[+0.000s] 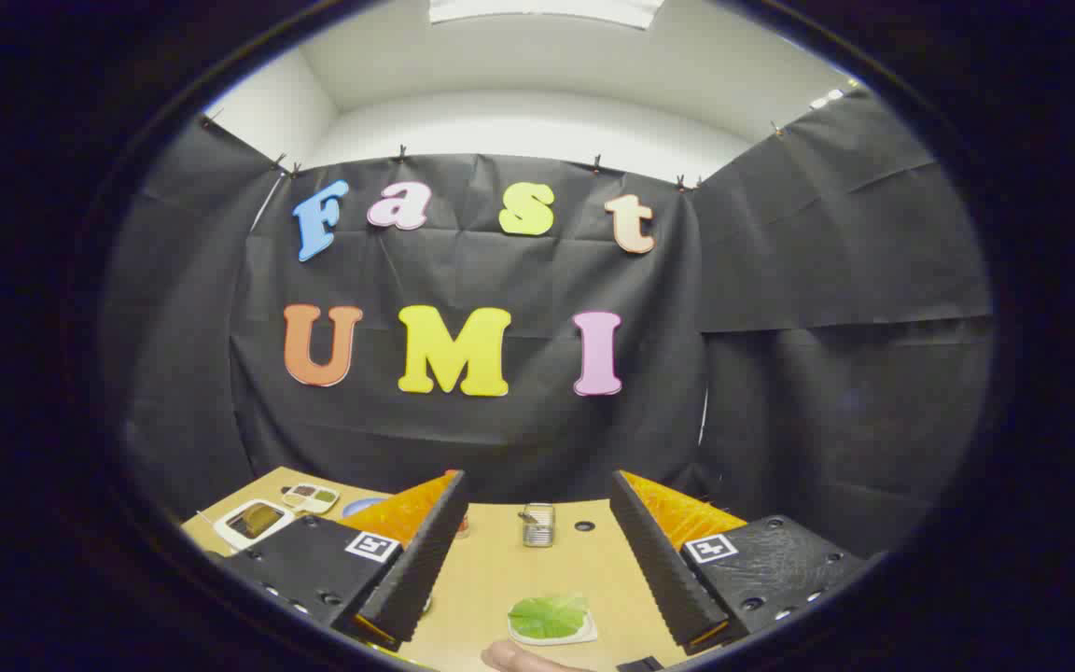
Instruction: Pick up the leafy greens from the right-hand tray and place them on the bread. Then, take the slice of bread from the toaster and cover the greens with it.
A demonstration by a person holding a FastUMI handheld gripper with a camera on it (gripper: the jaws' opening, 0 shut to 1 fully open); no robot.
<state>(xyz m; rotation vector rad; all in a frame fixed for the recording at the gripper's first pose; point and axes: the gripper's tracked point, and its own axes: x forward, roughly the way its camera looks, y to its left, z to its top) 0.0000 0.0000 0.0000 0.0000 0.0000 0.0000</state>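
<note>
A green leaf (549, 616) lies on a small white tray (584, 636) on the wooden table, low between my two fingers and nearer than their tips. My gripper (536, 493) is open, held well above the table, with nothing between the fingers. Farther off, beyond the leaf and about midway between the fingers, stands a small metal toaster (537, 525); I cannot tell whether it holds bread. Just in front of the leaf tray a pale tan rounded edge (523, 659) shows, too cut off to identify.
Beyond the left finger sit a white tray (231, 533) holding something brown, a small white dish with several coloured portions (311, 497) and a blue plate (358, 507). A dark round hole (584, 525) is in the tabletop beside the toaster. The black cloth wall rises behind the table.
</note>
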